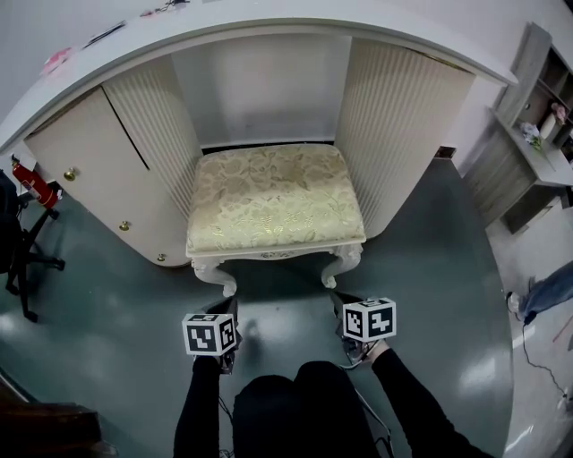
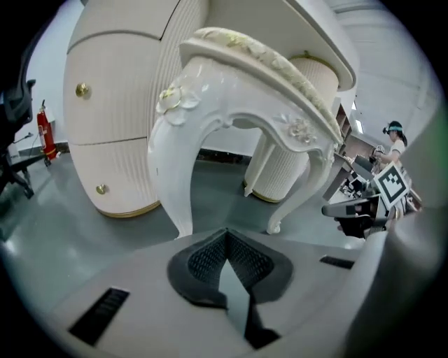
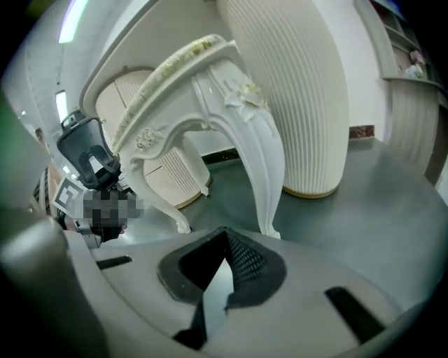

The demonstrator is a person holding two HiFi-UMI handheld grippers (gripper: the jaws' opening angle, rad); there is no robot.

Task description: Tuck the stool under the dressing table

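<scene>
Head view first: where's the stool point(image 1: 276, 201)?

In the kneehole of the dressing table point(image 1: 407, 125), betw. the two ribbed pedestals. Seat's back edge is near the rear panel. Front legs are on the grey floor point(image 1: 116, 340), just proud of the pedestal fronts.

Which way does it run?

Cushion's long side goes L–R, parallel w/ the tabletop point(image 1: 269, 20) edge. Front rail faces the person. Seat is level, stool upright.

Any print or labels?

Black-and-white square markers on the left cube point(image 1: 210, 334) and the right cube point(image 1: 370, 318), patterns only. Cushion has a cream-gold floral weave. There's a carved flower point(image 2: 175, 98) at the top of the leg.

Grippers?

Left hand-held gripper point(image 2: 225, 236): jaws pressed together w/ nothing betw. them. It's low by the floor, looking at the stool's left front leg point(image 2: 171, 175), apart from it. Right hand-held gripper point(image 3: 225, 234): jaws also pressed together on nothing, facing the right front leg point(image 3: 262, 161), not touching. Head view has both just in front of the stool, one per front leg.

Anything else?

Gold knobs point(image 1: 70, 173) on the left cabinet doors, a red fire extinguisher point(image 1: 34, 183) far left and a shelf unit point(image 1: 537, 134) at right.
</scene>
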